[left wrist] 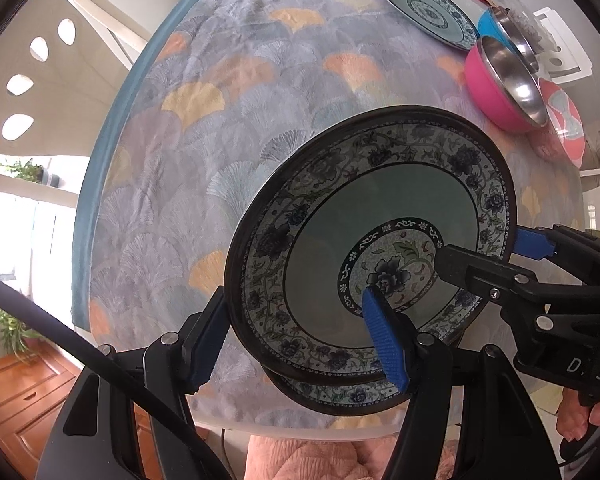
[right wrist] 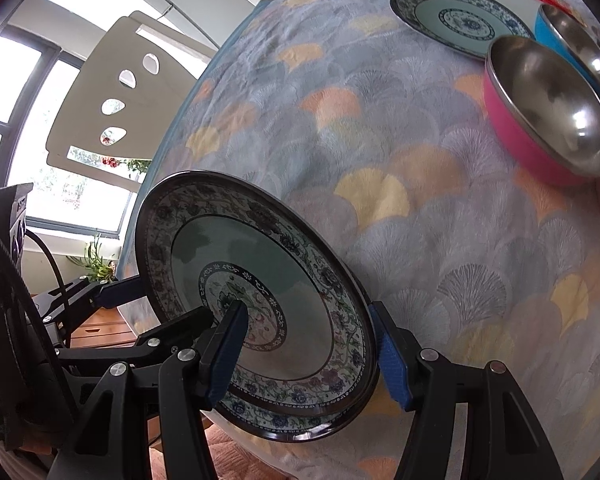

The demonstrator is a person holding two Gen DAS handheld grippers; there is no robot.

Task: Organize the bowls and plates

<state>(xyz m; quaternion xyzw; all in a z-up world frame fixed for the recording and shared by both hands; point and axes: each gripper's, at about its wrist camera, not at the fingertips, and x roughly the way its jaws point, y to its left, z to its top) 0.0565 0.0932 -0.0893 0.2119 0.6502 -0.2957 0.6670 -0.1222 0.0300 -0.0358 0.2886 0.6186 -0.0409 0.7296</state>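
Both the left tongs (left wrist: 300, 336) and right tongs (right wrist: 310, 346) clamp one floral plate (left wrist: 380, 216) by its rim, tilted. At two o'clock on the counter (left wrist: 240, 100), the pink bowl (left wrist: 496, 92) and blue bowl (left wrist: 490, 26) sit empty.

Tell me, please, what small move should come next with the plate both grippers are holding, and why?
Probably carry the tilted plate across the tablecloth toward the matching plate lying flat by the pink bowl, then level it. Both the left gripper and right gripper straddle its rim.
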